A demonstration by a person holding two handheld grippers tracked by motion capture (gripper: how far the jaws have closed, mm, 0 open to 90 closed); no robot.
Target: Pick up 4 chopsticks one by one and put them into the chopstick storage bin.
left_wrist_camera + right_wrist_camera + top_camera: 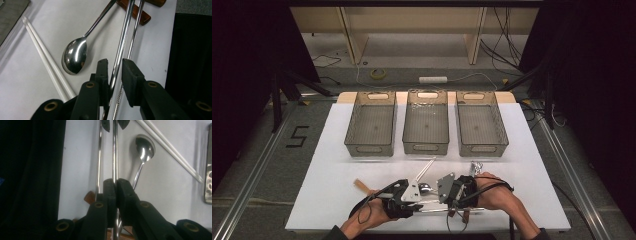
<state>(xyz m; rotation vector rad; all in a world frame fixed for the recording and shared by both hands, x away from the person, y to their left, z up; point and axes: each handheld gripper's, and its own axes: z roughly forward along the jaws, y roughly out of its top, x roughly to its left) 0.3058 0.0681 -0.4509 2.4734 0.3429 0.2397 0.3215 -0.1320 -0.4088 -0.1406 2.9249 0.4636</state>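
Note:
A metal chopstick (115, 157) is lifted off the white table (327, 190), and my right gripper (116, 182) is shut on it. The same chopstick (122, 40) runs between the jaws of my left gripper (115, 63), close to one pad with a visible gap to the other, so that gripper is open. The two grippers face each other at the table's near edge, left gripper (414, 202) and right gripper (453, 202). A second metal chopstick (99, 157) lies flat beside the held one. A steel spoon (75, 56) rests close by.
A pair of white chopsticks (427, 167) lies past the spoon (426, 188). Three mesh baskets (371, 149) (426, 148) (482, 149) stand in a row at the back. A wooden piece (360, 185) lies at the left, a foil-like object (475, 166) at the right, and brown wooden handles (136, 12) near my right gripper.

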